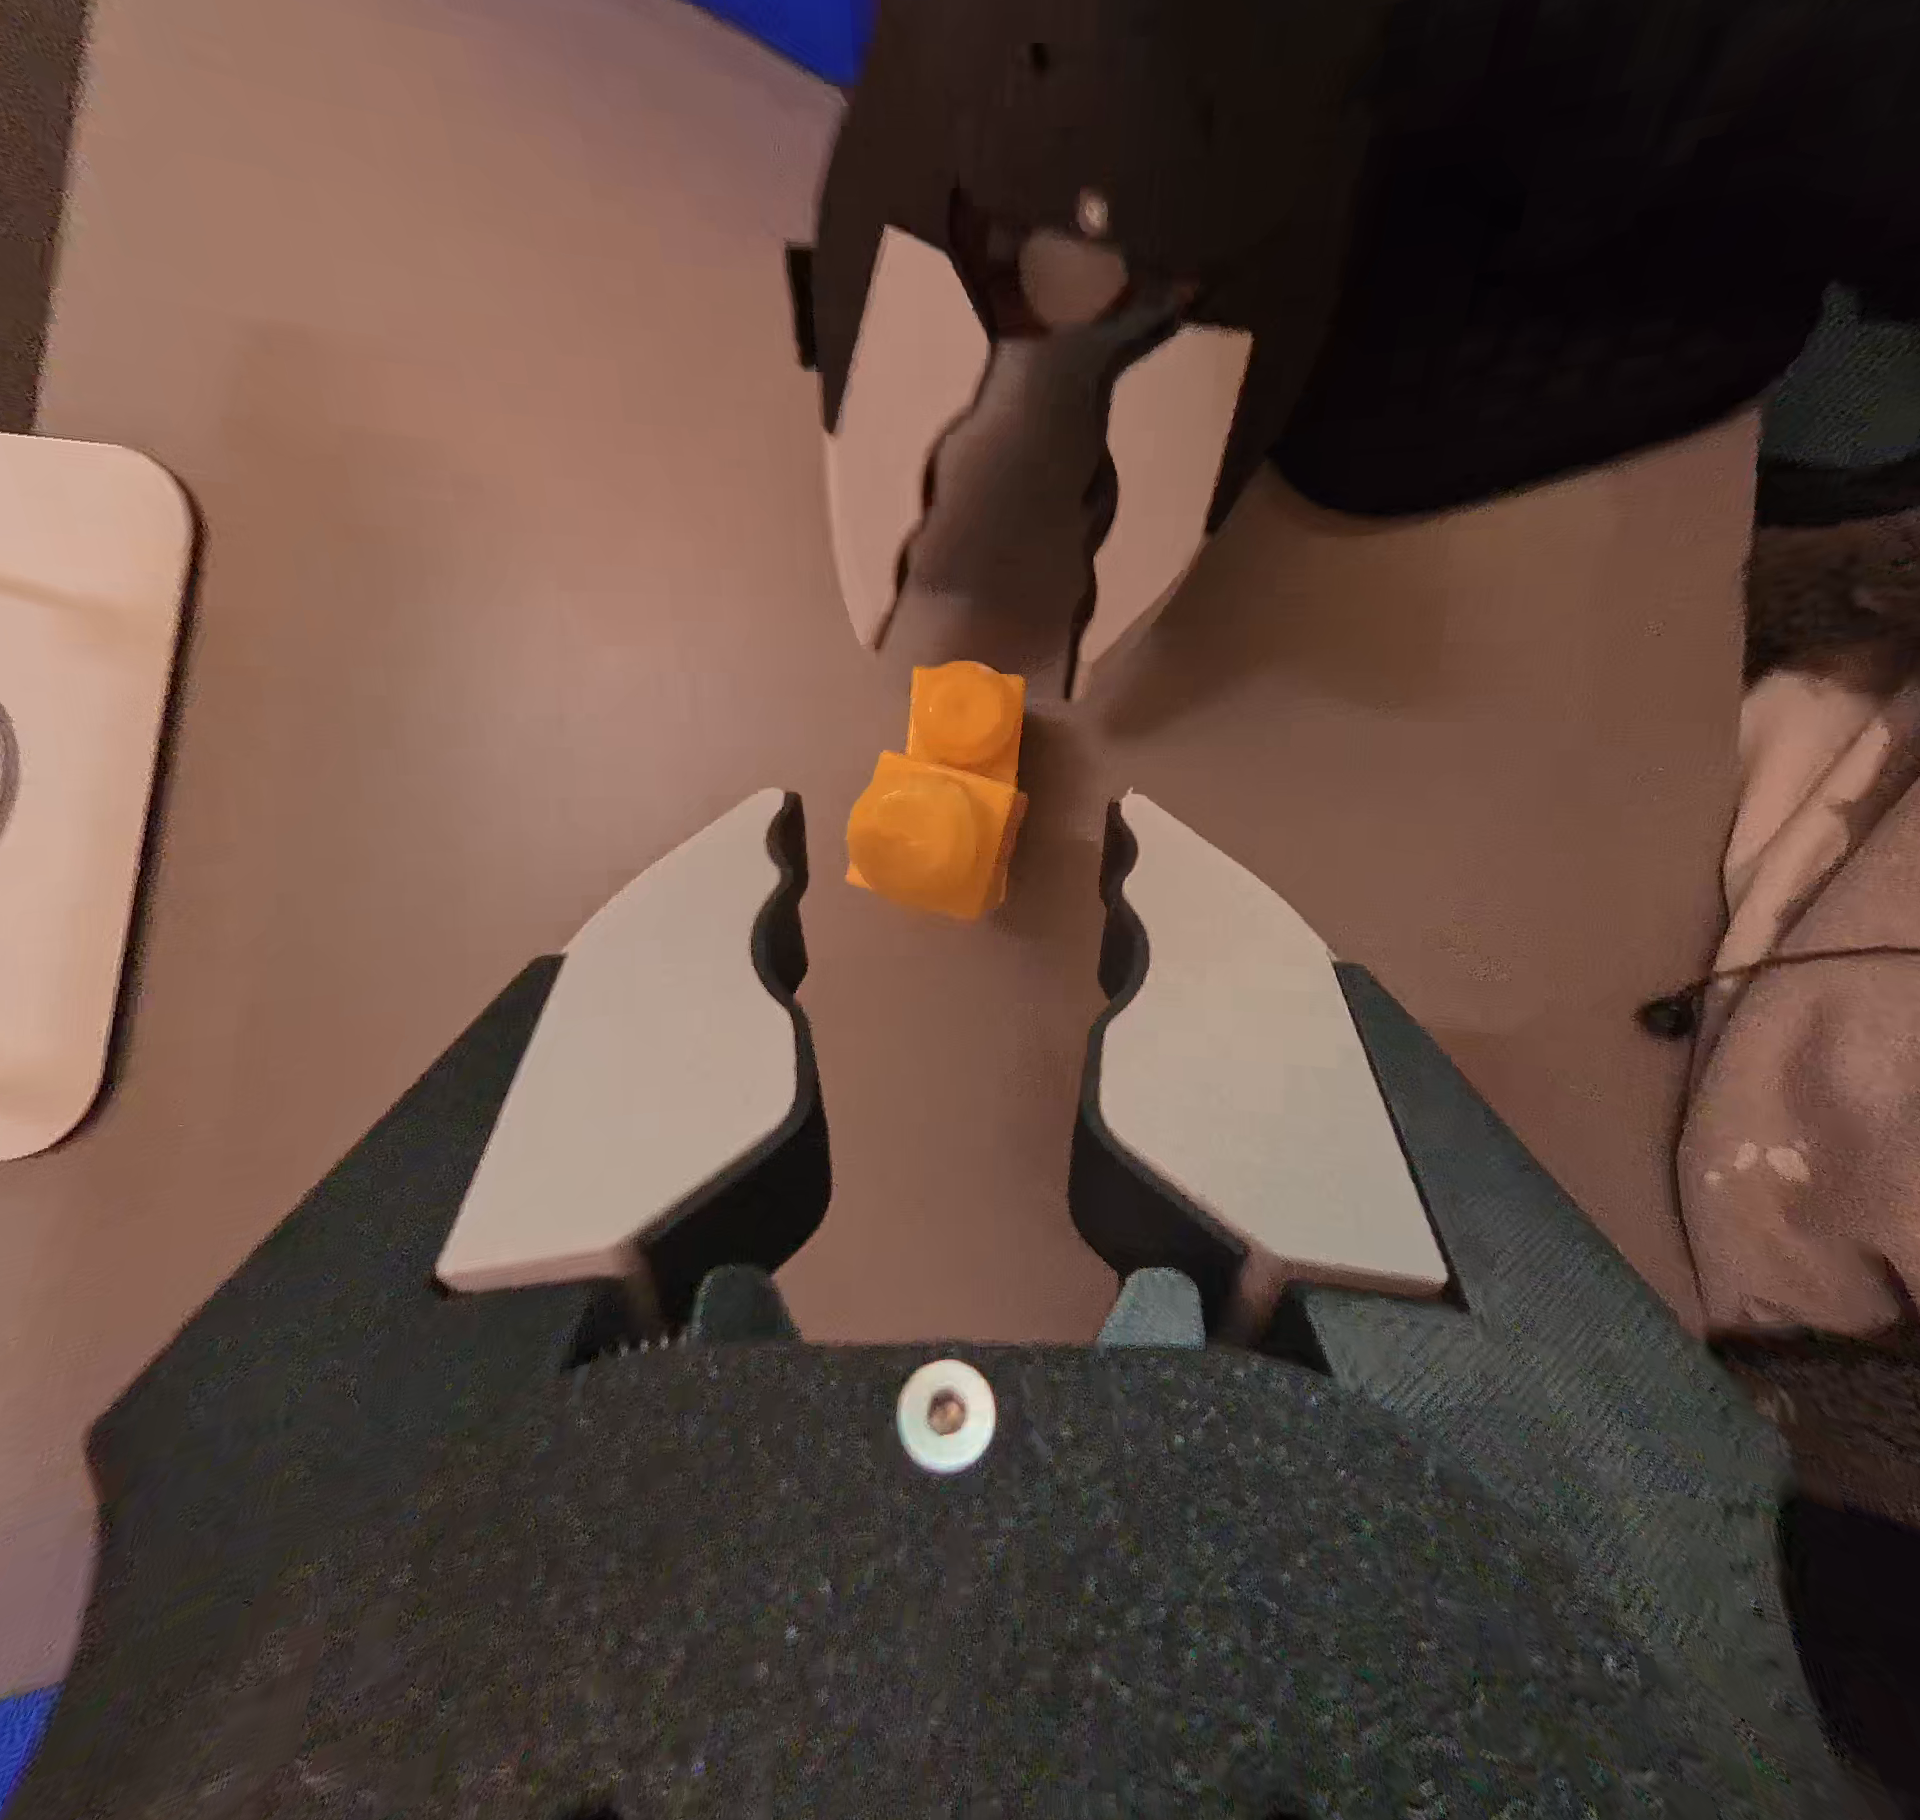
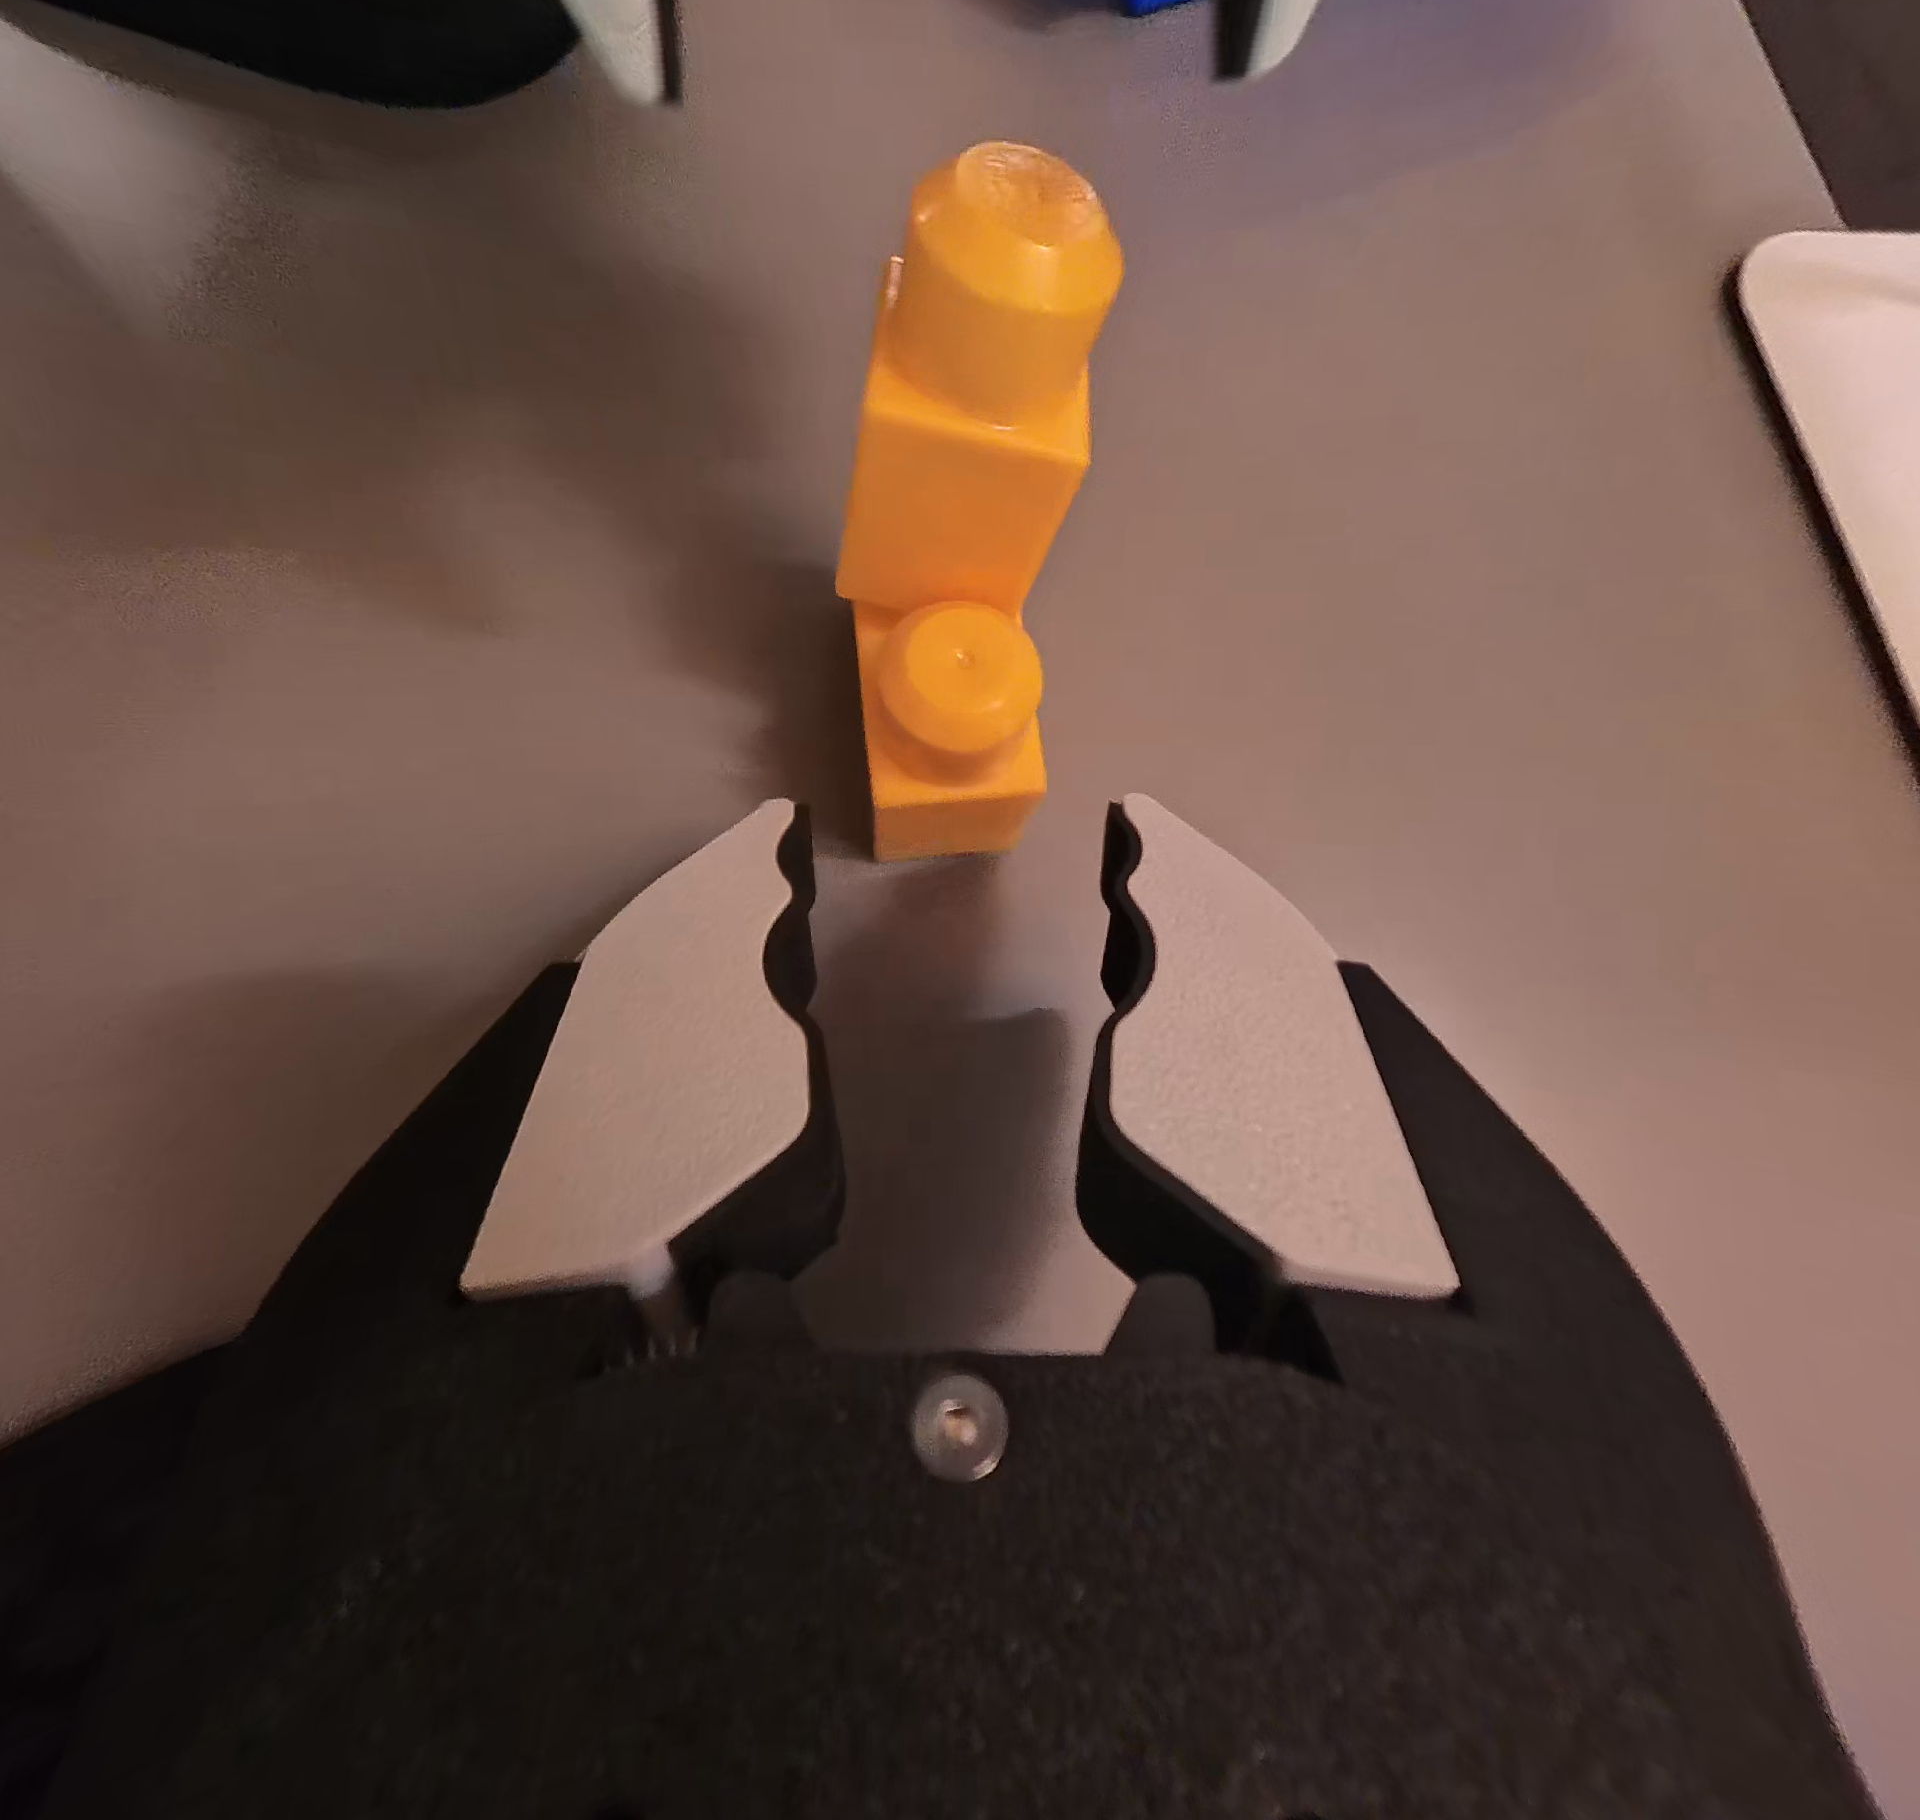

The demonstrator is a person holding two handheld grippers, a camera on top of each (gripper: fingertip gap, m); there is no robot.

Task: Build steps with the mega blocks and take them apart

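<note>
In the left wrist view, the left tongs [image 1: 951,814] are apart and hold nothing; the orange steps [image 1: 940,799] stand on the desk [image 1: 468,523] just past their tips, with the right tongs [image 1: 971,669] across from them.

In the right wrist view, the right tongs [image 2: 956,820] gape empty too; the steps [image 2: 961,565] look built, just ahead of the tips; I think taking them apart is left.

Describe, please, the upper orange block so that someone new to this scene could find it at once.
On the grey-brown table, between the two open grippers that face each other, stands a small orange stepped stack. The upper orange block sits on the far half of the lower orange block, as the right wrist view shows it. It is the higher one, and its round stud is bare on top.
</note>
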